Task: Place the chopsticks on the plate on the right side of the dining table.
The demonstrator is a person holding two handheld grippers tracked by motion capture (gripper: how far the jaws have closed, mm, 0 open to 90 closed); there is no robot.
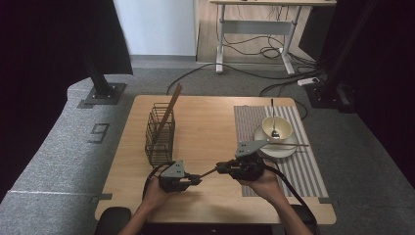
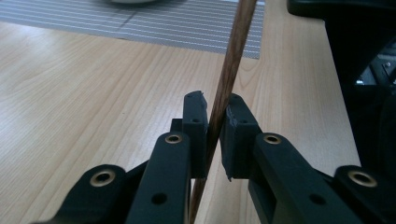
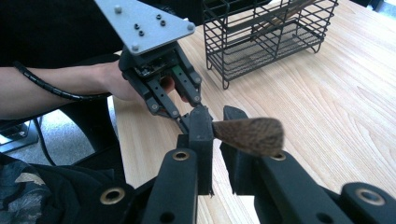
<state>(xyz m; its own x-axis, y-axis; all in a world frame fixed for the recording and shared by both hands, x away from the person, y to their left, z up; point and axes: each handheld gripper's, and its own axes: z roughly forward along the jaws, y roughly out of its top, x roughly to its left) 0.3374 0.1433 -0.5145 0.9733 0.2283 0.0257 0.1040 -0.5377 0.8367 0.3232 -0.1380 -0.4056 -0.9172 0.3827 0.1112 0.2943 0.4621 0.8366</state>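
Mid-handoff, looks like – chopstick (image 1: 208, 173) held off the table between left gripper (image 1: 195, 179) and right gripper (image 1: 221, 168), both clamped on it (one already leaning in the rack (image 1: 160, 134)). Still left – dropping this one in, presumably.

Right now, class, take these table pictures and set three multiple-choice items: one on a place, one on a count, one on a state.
1. Where does the wire basket stand?
A. on the striped mat
B. on the table's left part
C. in the bowl

2. How many grippers hold the wooden stick?
A. none
B. one
C. two

3. How does the spoon rest?
A. in the bowl
B. in the basket
C. flat on the wood

Key: 1 B, bare wood surrounds it; 2 C, the left gripper and the right gripper each close on an end; 3 A, its handle rises above the rim.
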